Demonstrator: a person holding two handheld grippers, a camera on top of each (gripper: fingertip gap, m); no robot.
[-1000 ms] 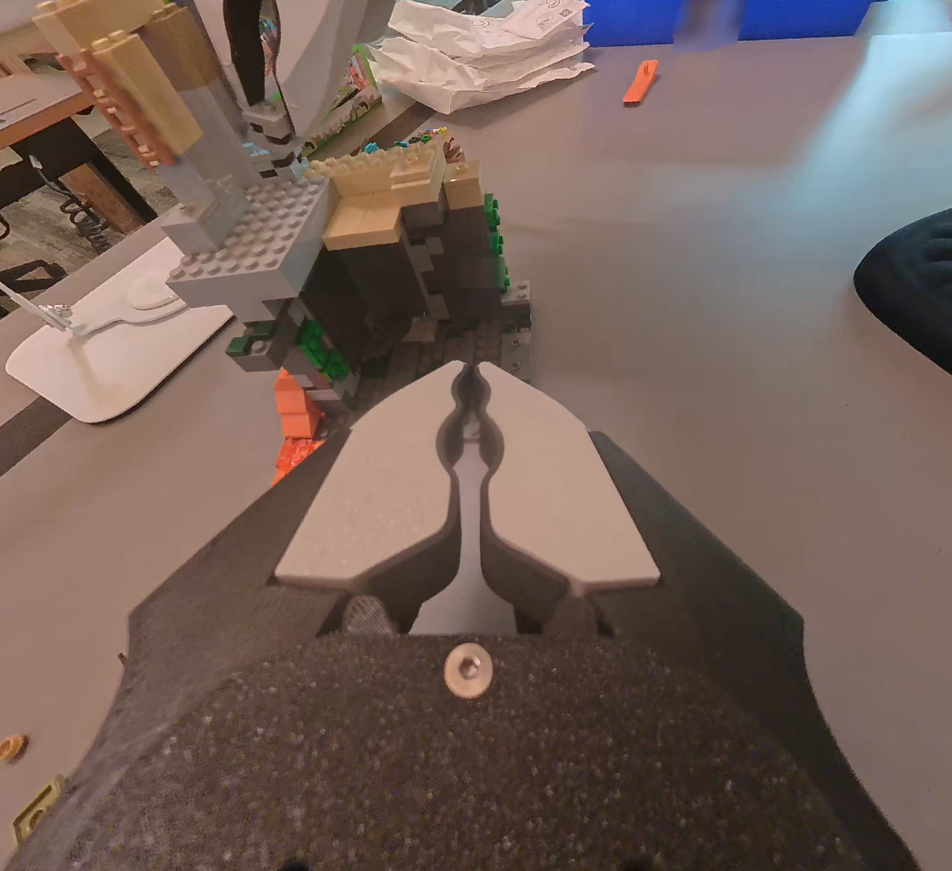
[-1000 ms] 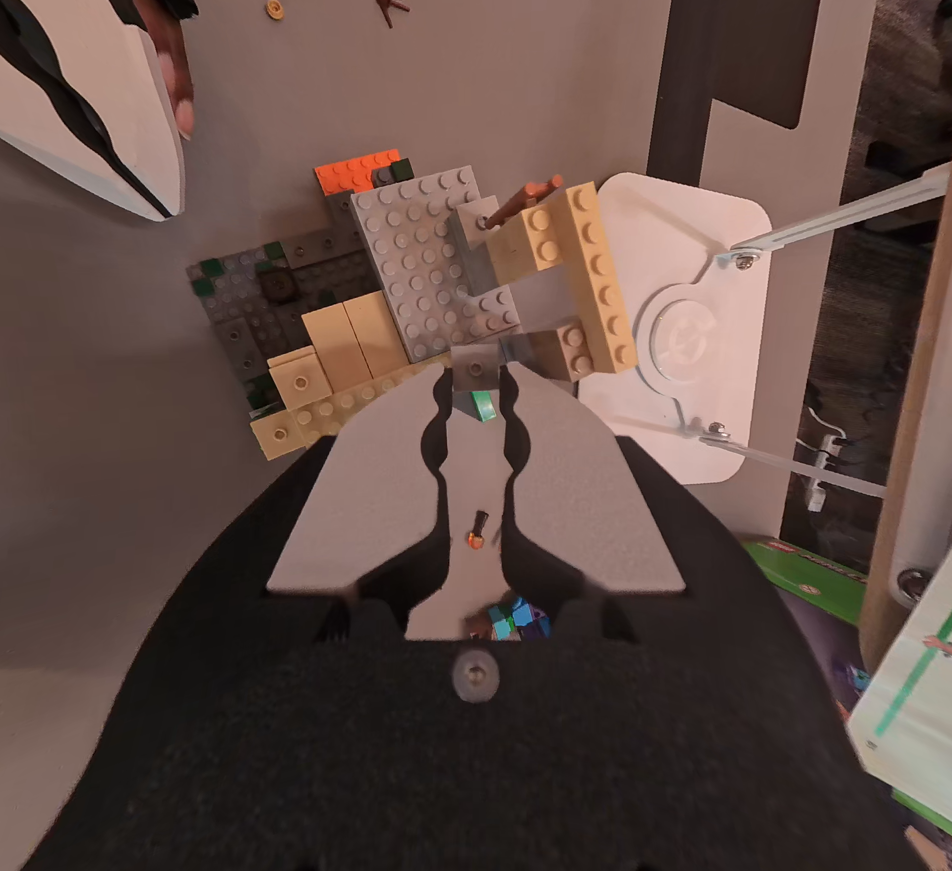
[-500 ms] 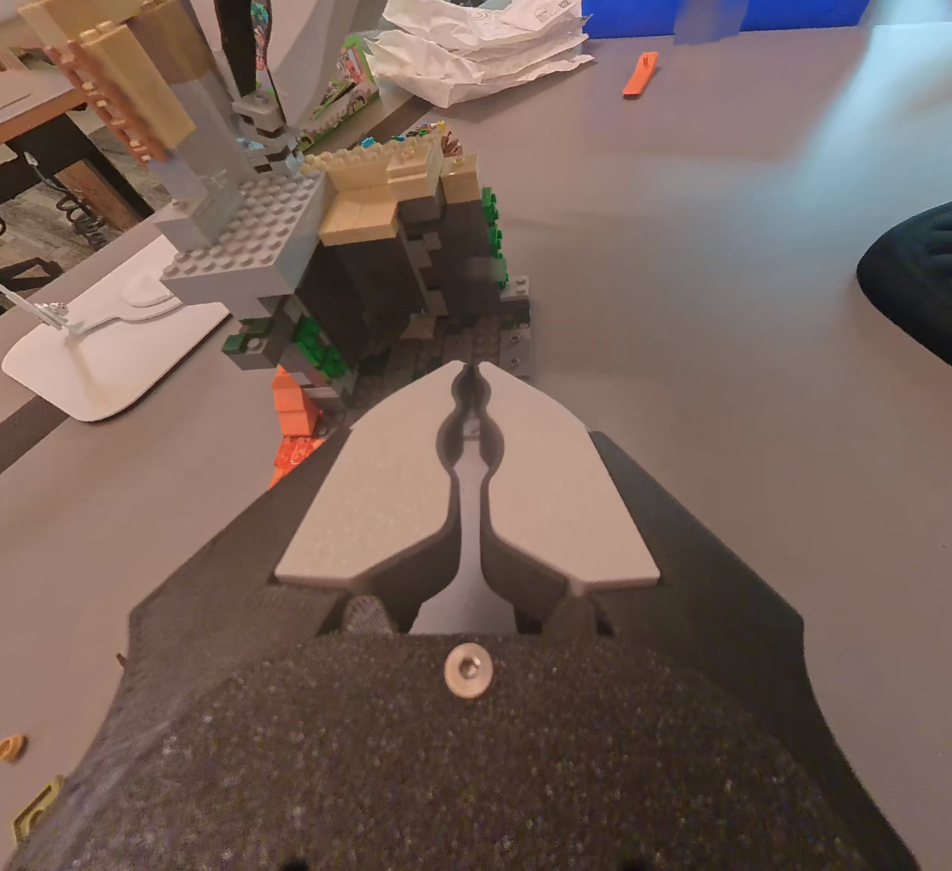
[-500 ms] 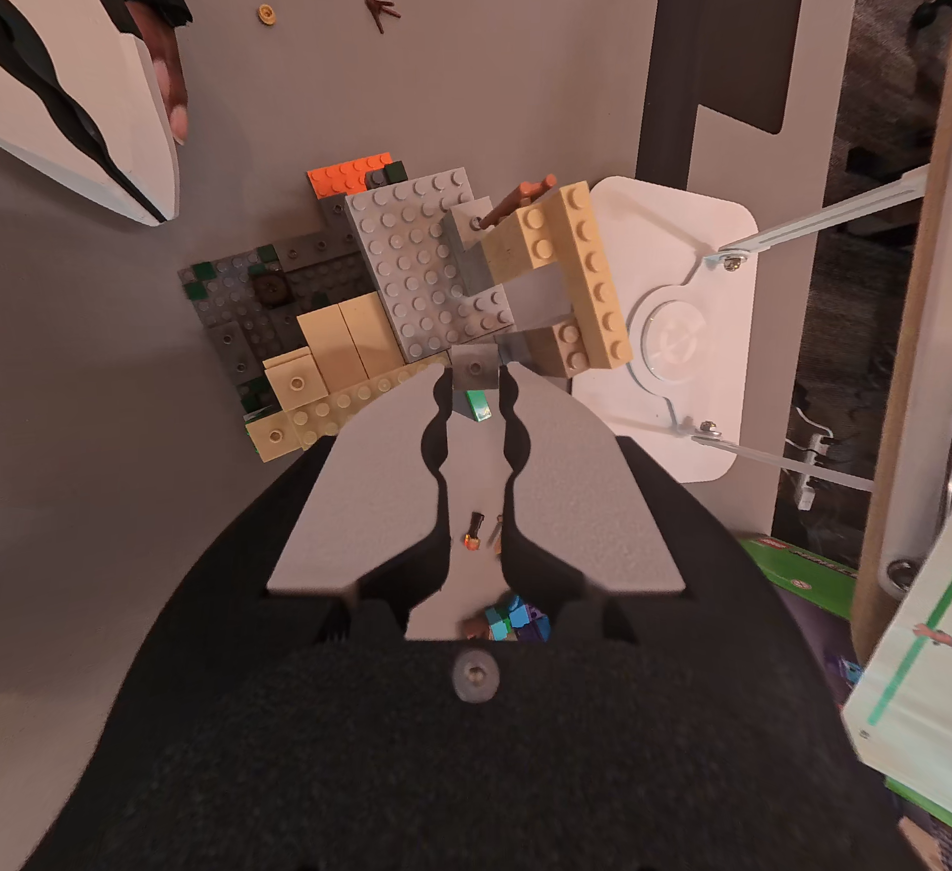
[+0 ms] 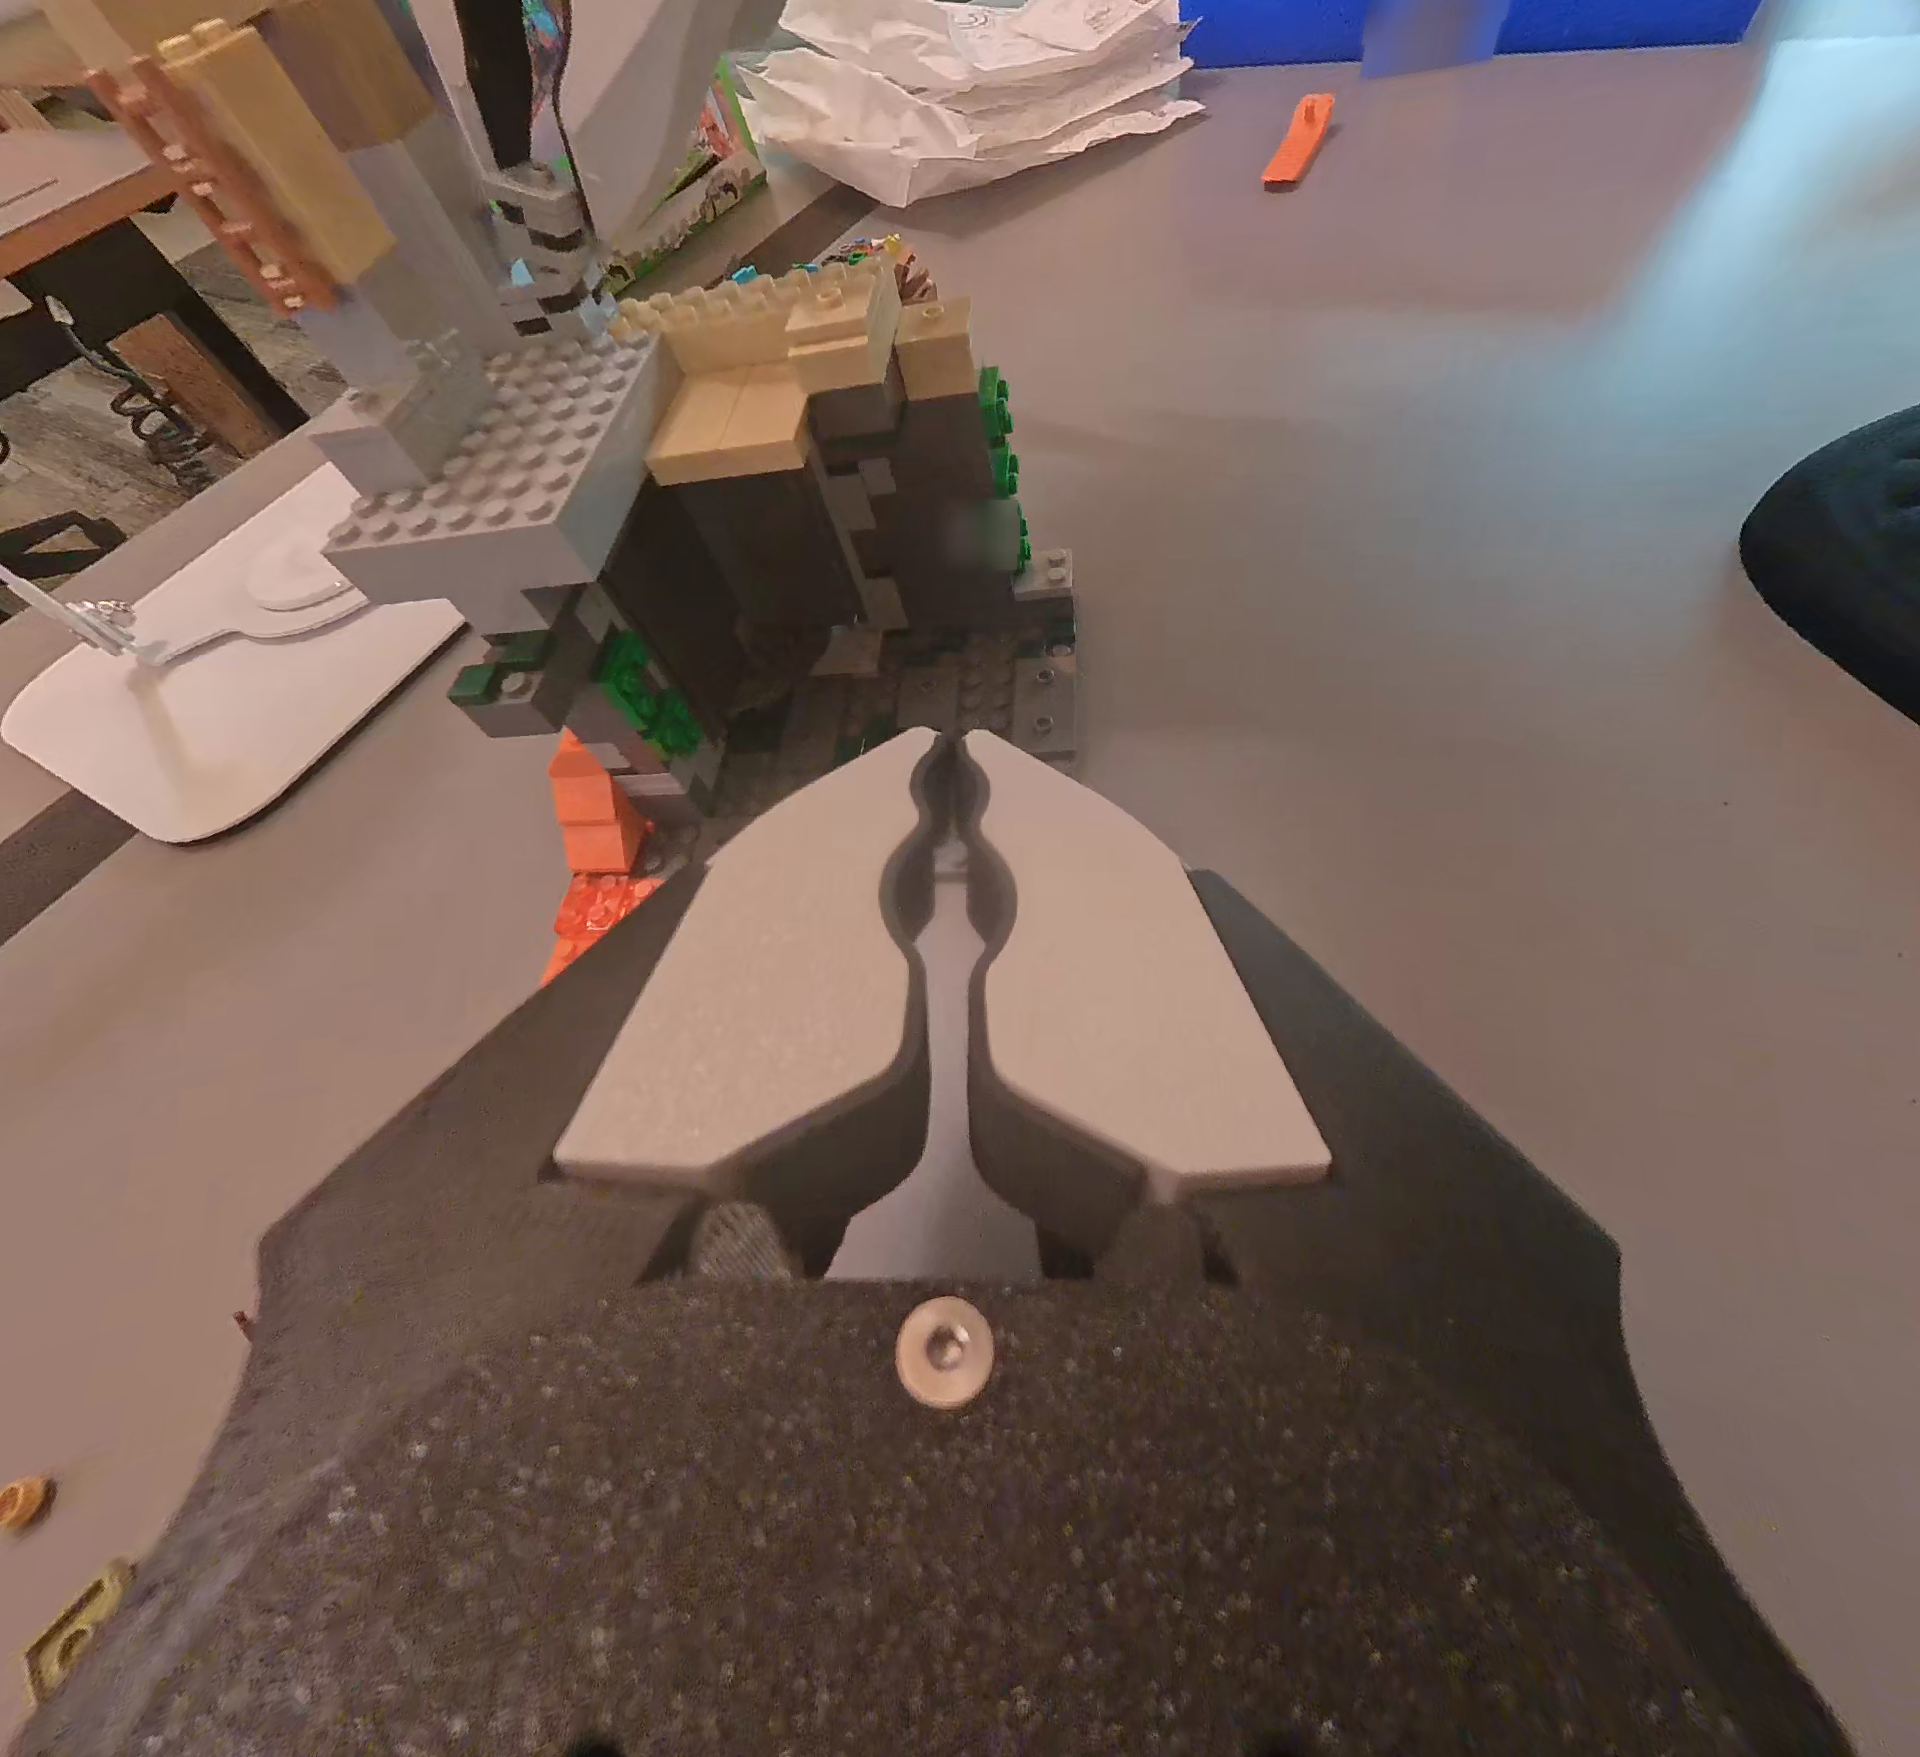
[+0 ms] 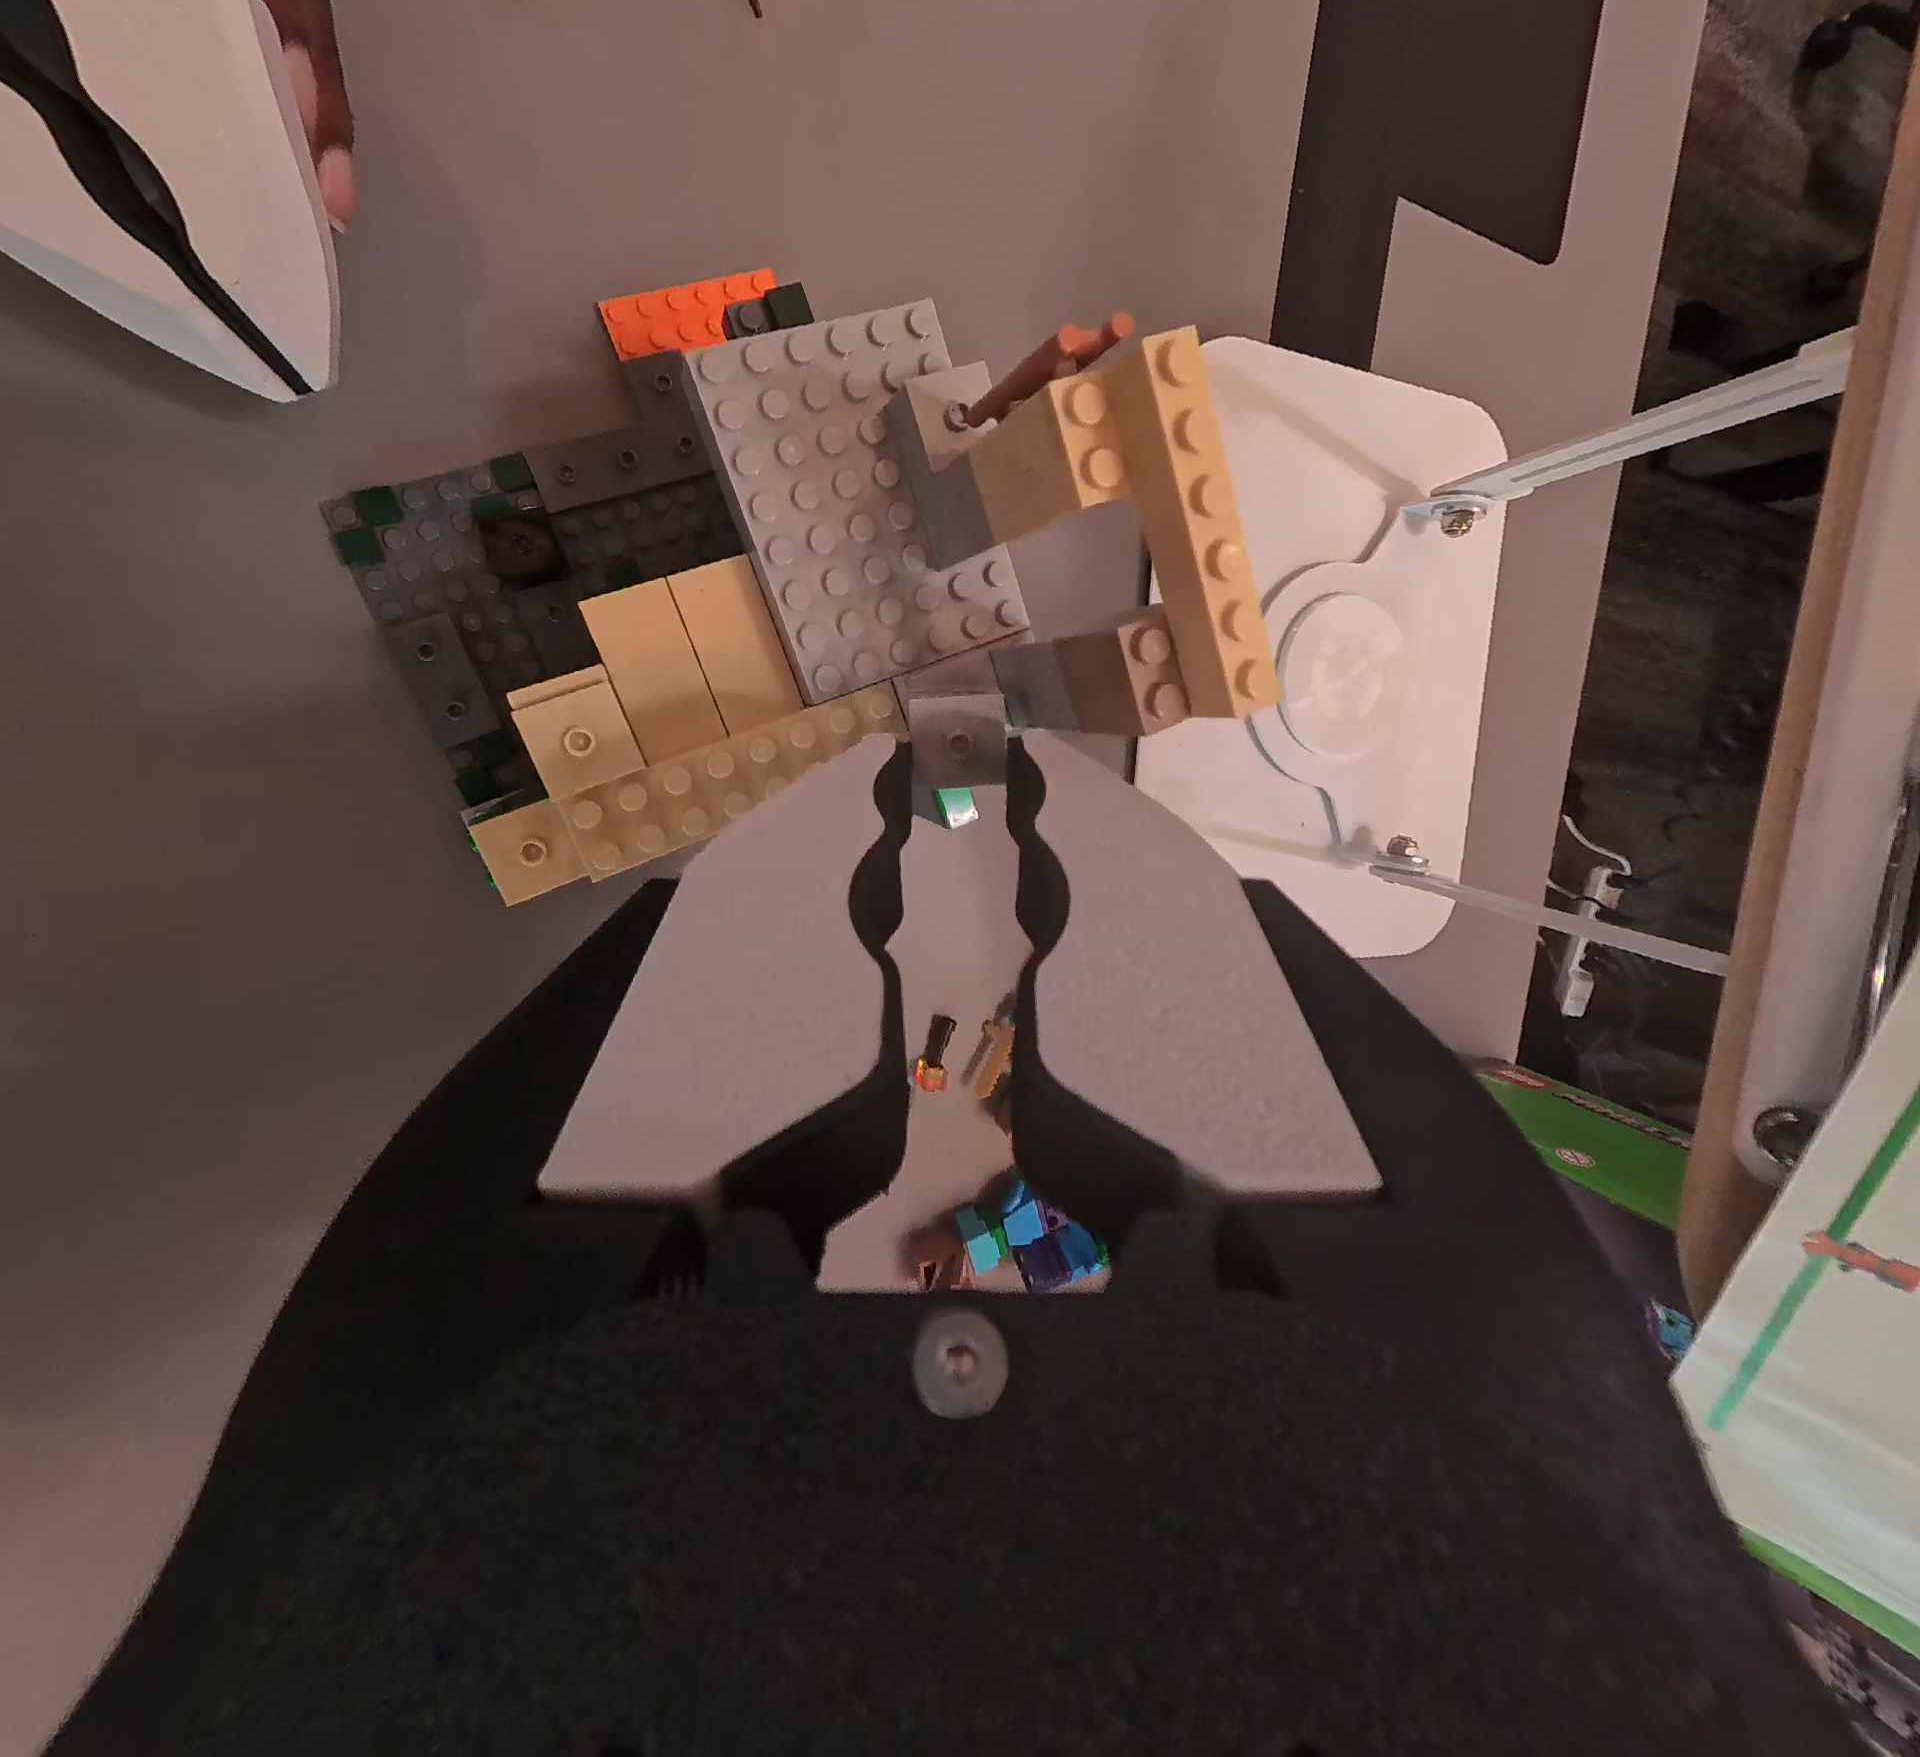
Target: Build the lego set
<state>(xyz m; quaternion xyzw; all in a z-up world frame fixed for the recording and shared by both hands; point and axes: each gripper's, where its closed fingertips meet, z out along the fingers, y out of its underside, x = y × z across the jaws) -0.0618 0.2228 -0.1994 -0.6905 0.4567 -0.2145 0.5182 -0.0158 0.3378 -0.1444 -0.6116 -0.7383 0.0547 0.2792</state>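
I see the lego build (image 5: 790, 502) standing upright on the table: dark grey walls, tan top, light grey studded plate (image 6: 831, 502) carrying a tan arch (image 6: 1174, 523).

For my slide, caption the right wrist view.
Right tool grips a small grey piece above the lego build.

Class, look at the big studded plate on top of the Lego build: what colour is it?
Light grey; the studded plate shows best in the right wrist view.
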